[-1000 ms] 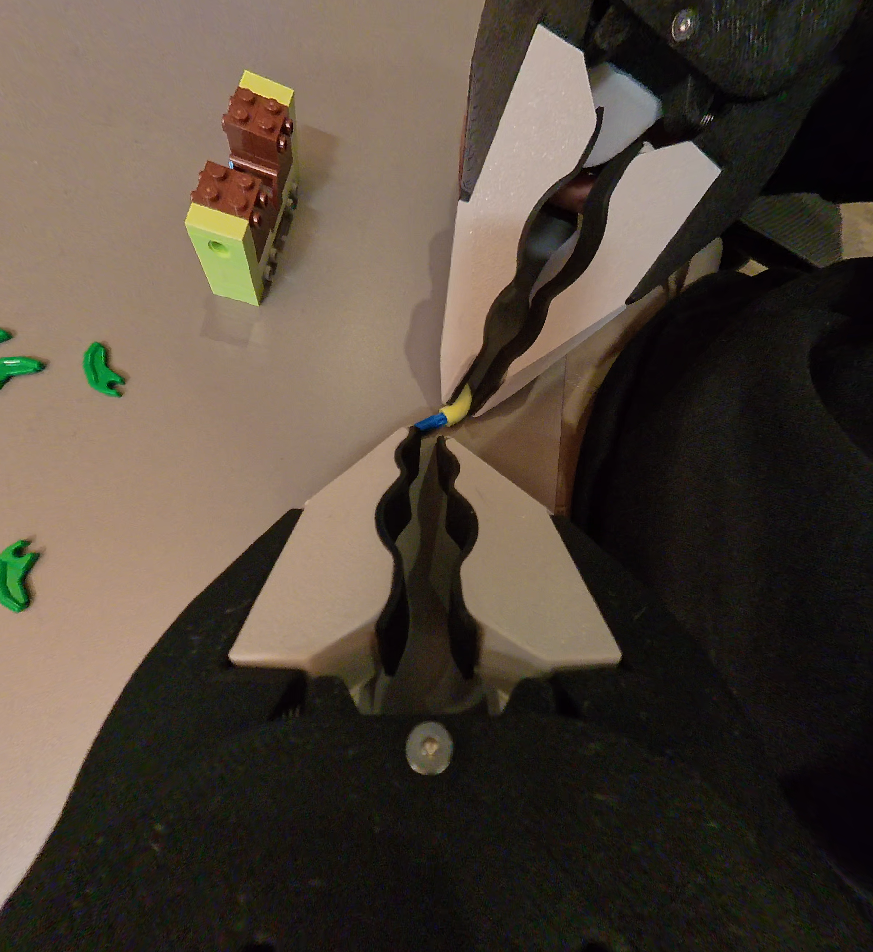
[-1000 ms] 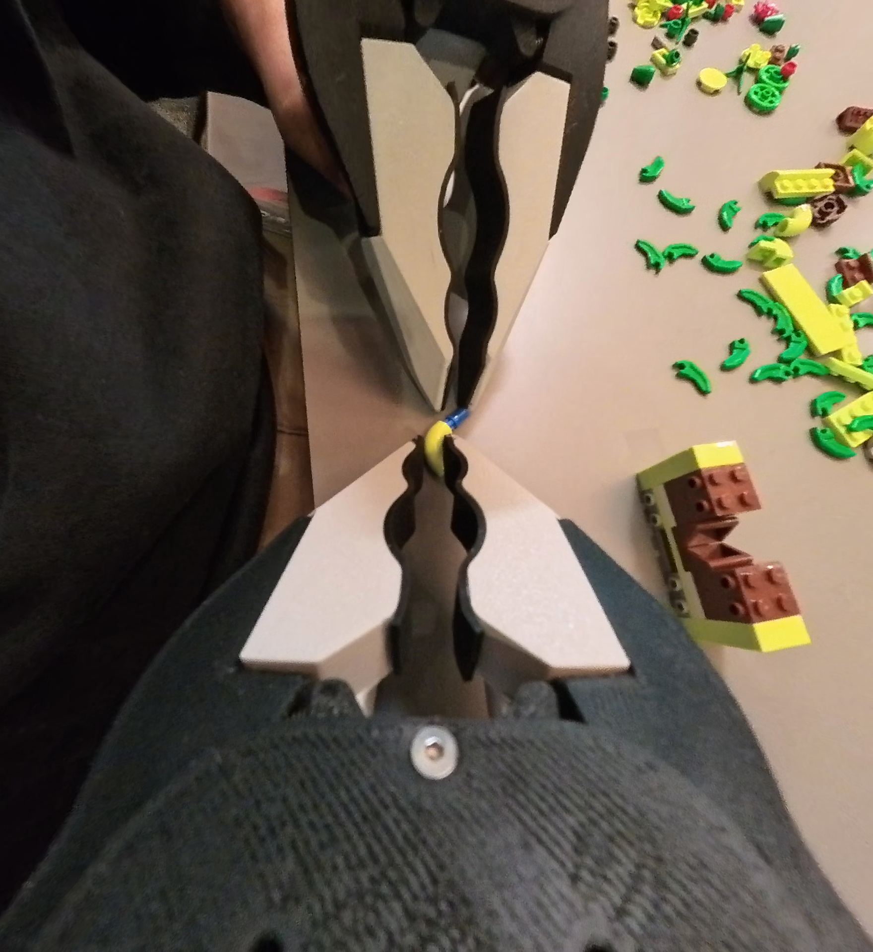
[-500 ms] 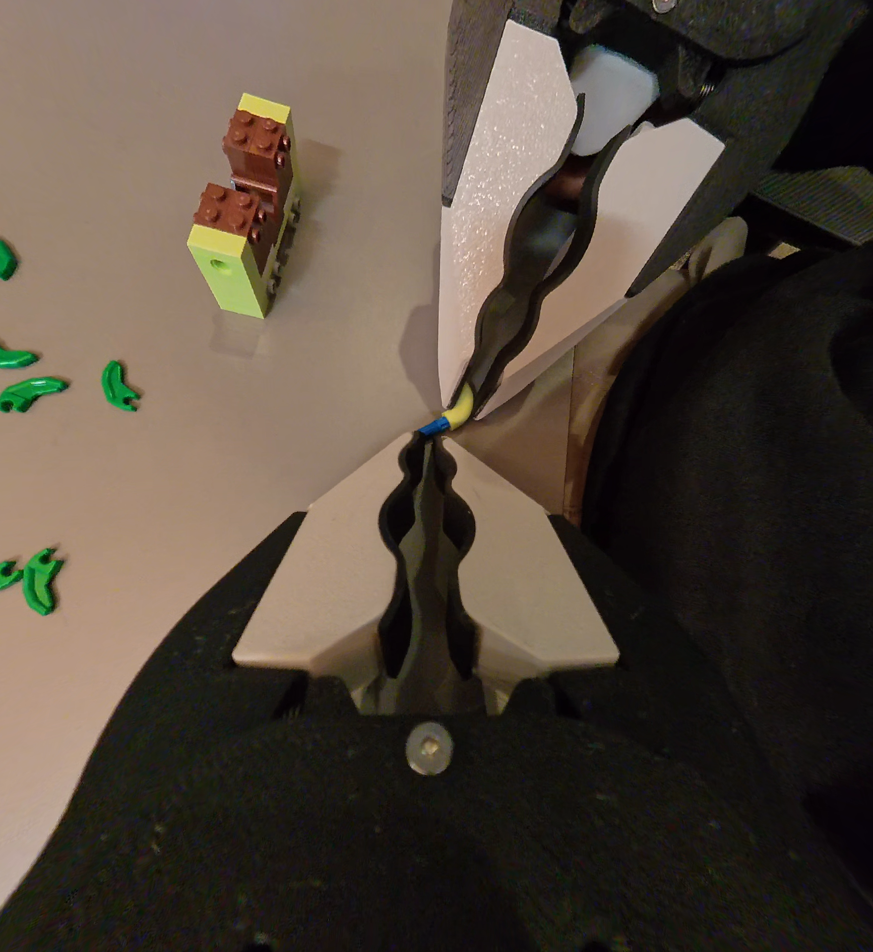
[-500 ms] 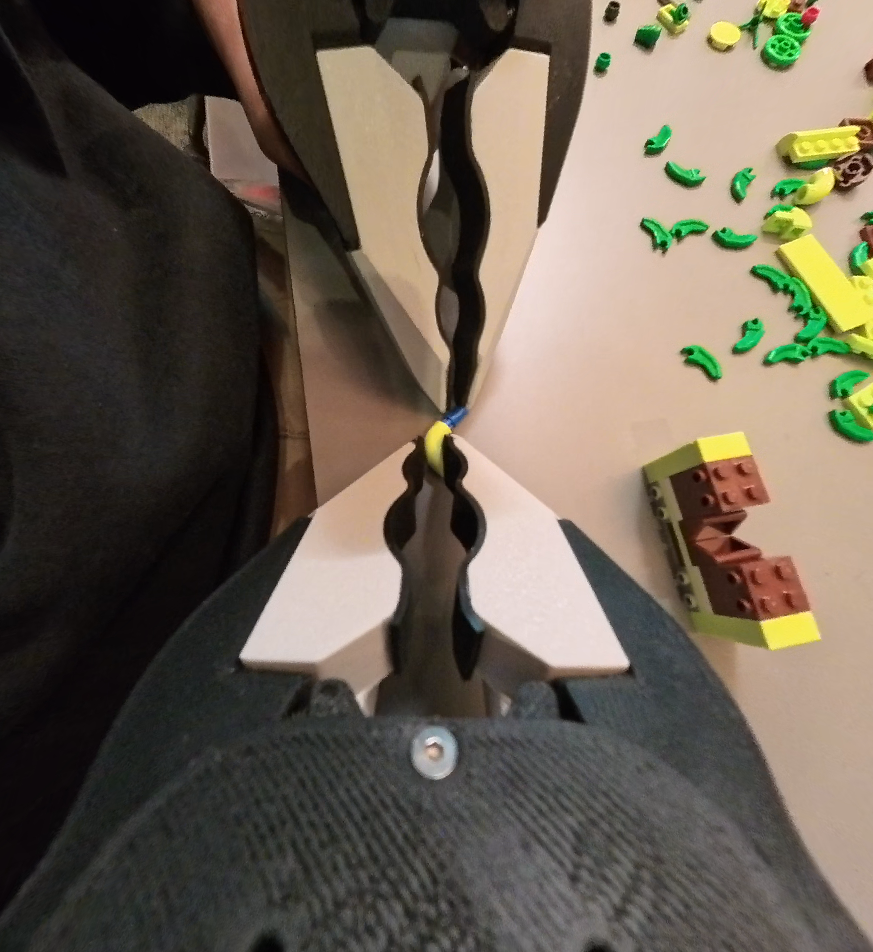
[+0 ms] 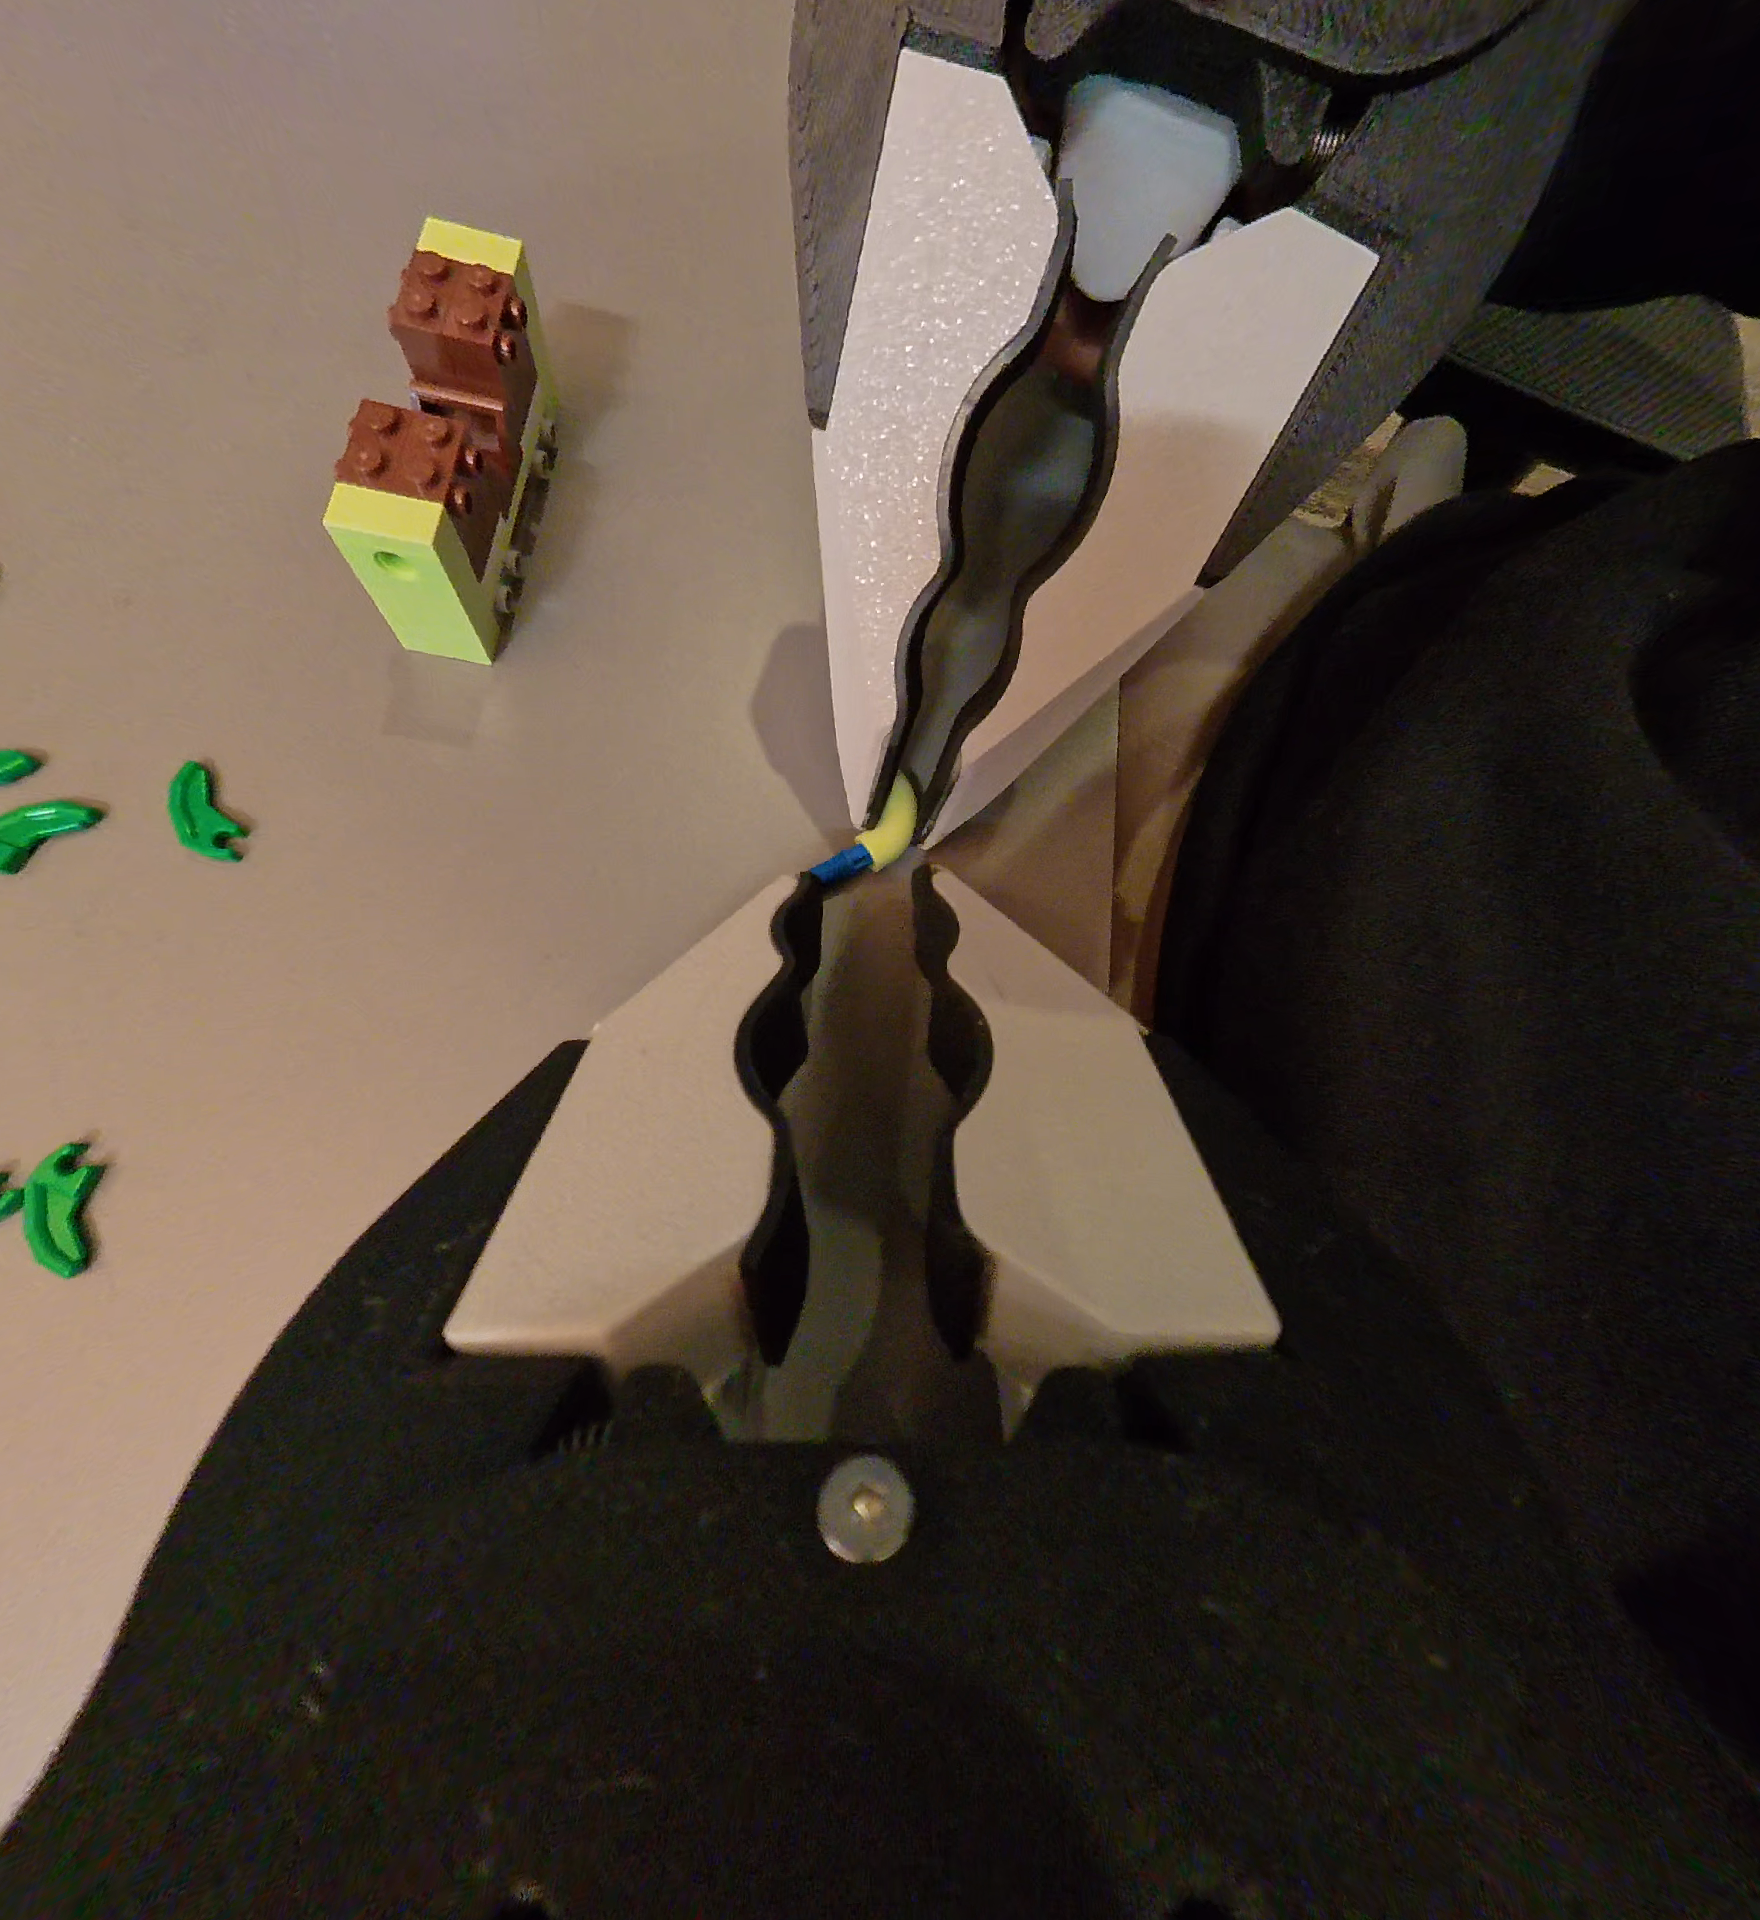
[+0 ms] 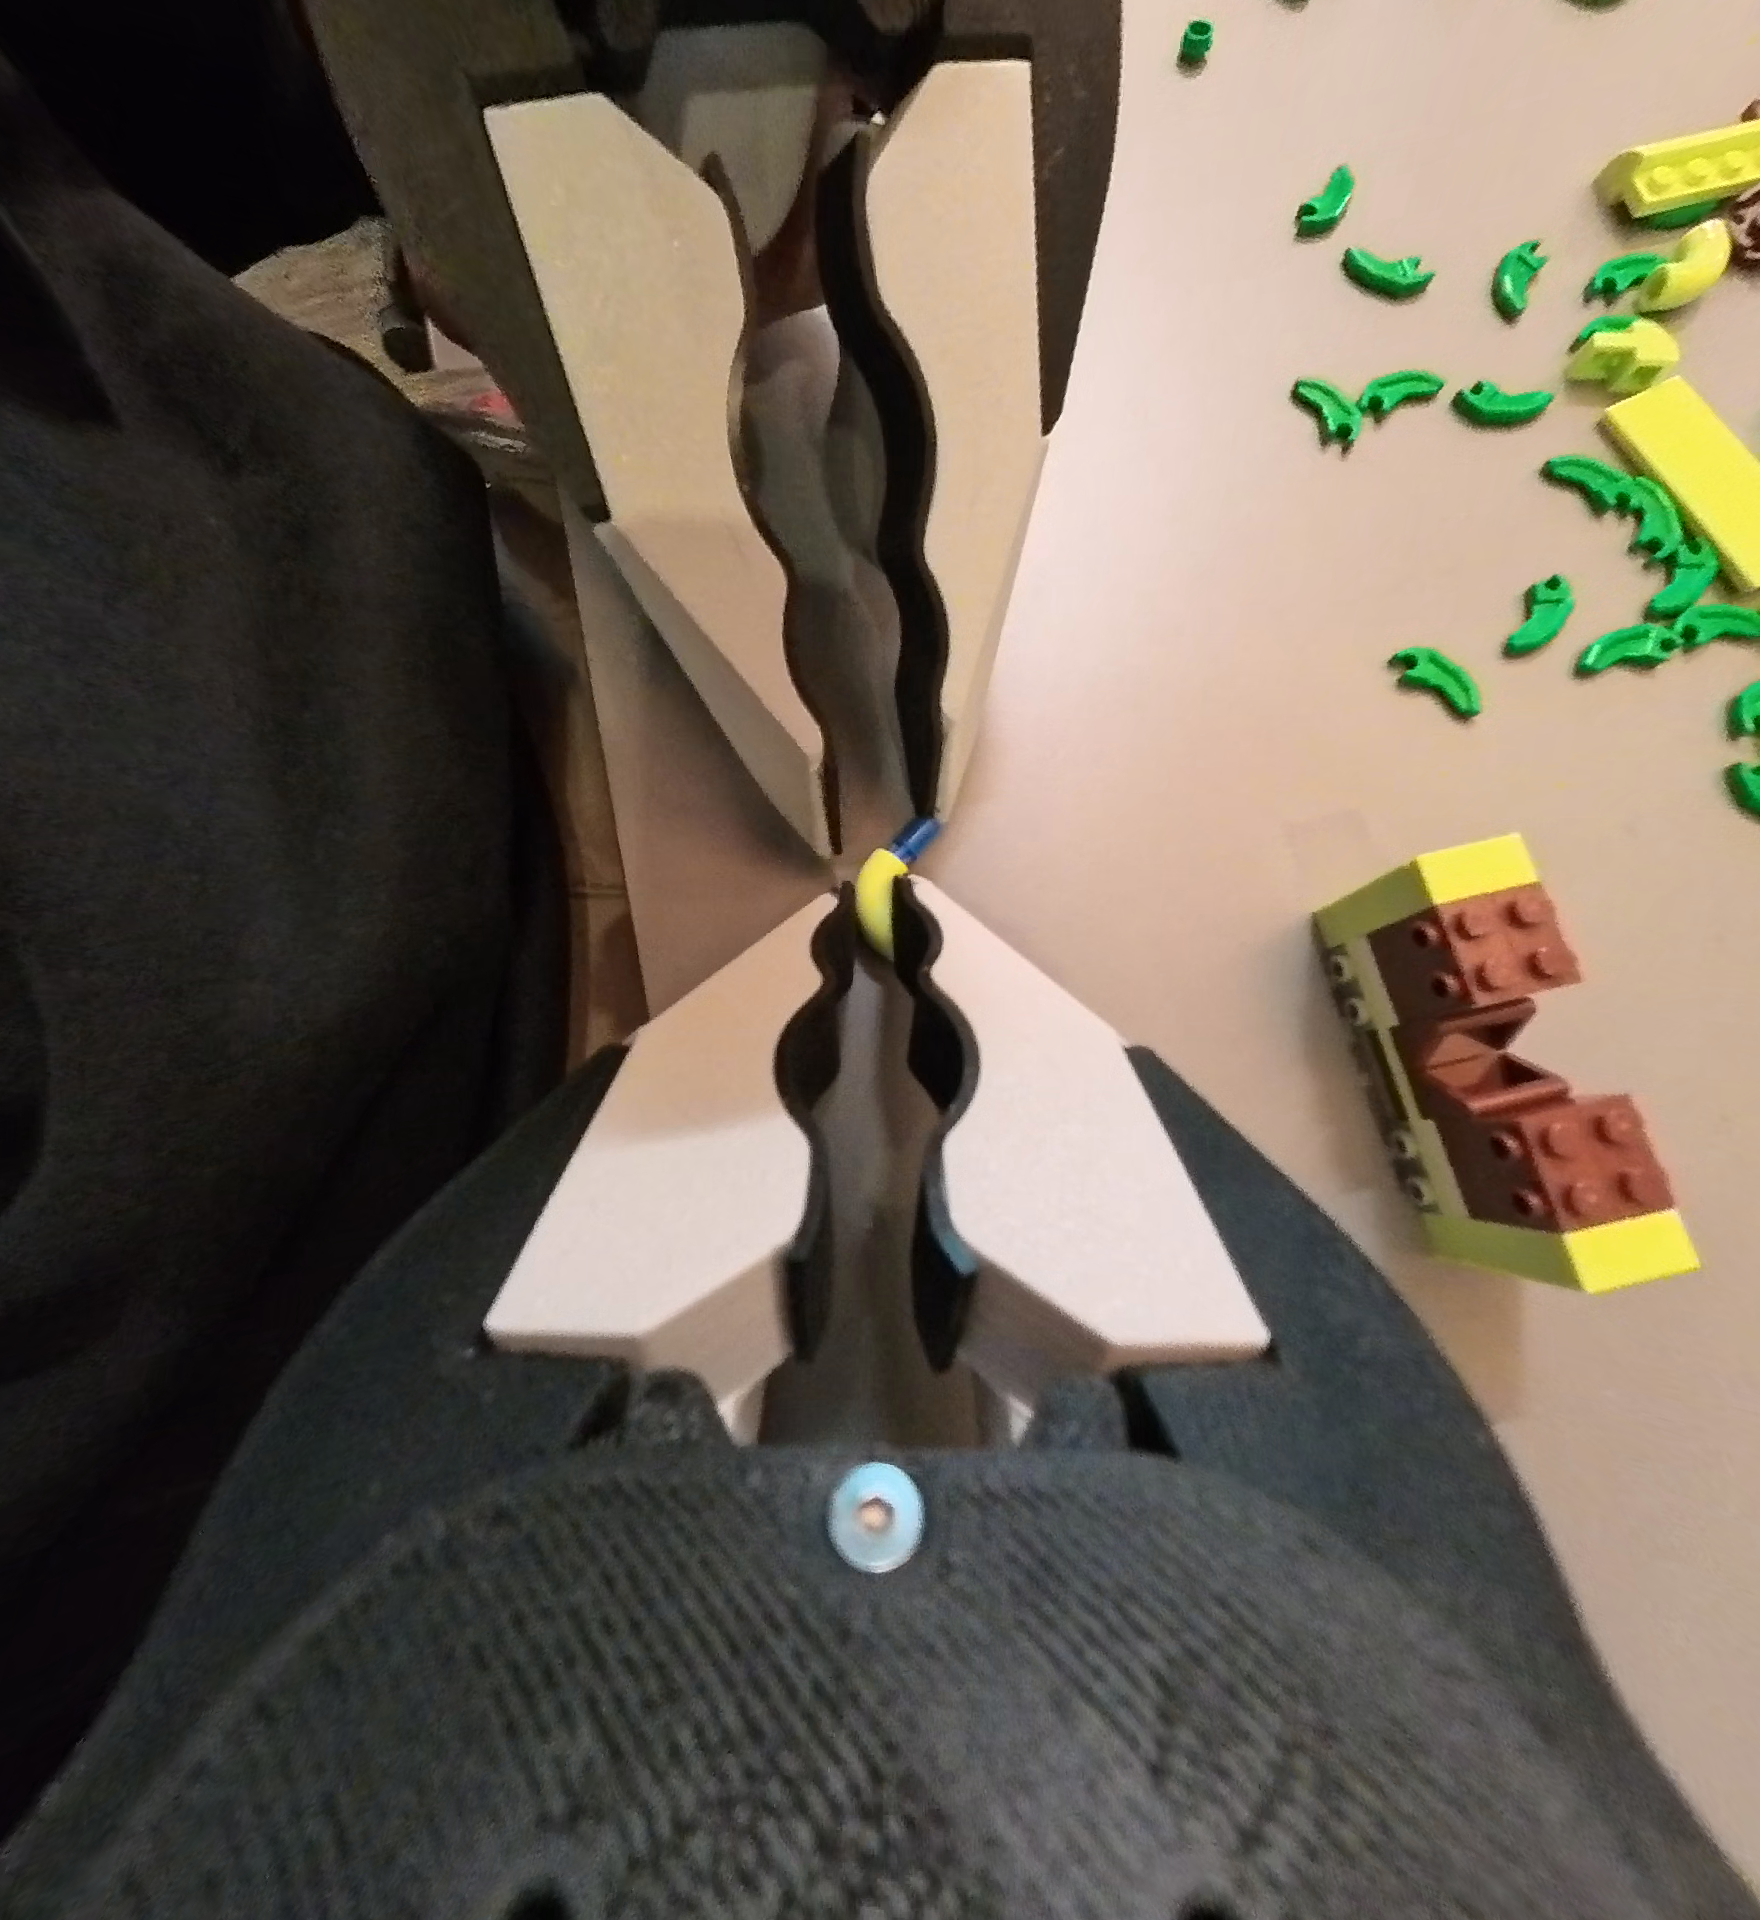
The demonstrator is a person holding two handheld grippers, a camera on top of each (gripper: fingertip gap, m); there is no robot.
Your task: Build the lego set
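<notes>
Tongs meet nose to nose over the table edge, close to your body. Your left gripper (image 5: 863,878) sits at a narrow gap: its wavy black pads are apart at the tips w/ bare table showing between them. It's clamping nothing. The blue pin (image 5: 843,860) only touches the tip of one finger (the left-hand one in the left wrist view).

Your right gripper (image 6: 876,894) is nipped onto the yellow curved piece (image 6: 874,920), pinched right at the very tips, w/ the rest of the pads bowed apart behind it. The pin sticks out of the far end of that yellow piece, so the two read as one small assy held off the table. Whether the pin is fully seated in the yellow piece, can't tell: too small.

Beyond the tips, the brown and lime block build (image 5: 440,457) lies on its side on the table (image 5: 180,987), well apart from both grippers, studs facing sideways, w/ a lime cap at each end and a notch in the brown middle.

Farther out, green leaf pieces (image 5: 201,816) are scattered loose. In the right wrist view they thicken into a pile mixed w/ lime bricks (image 6: 1686,499) near the frame edge.

Your dark clothing (image 5: 1530,935) fills the side next to the table edge.
</notes>
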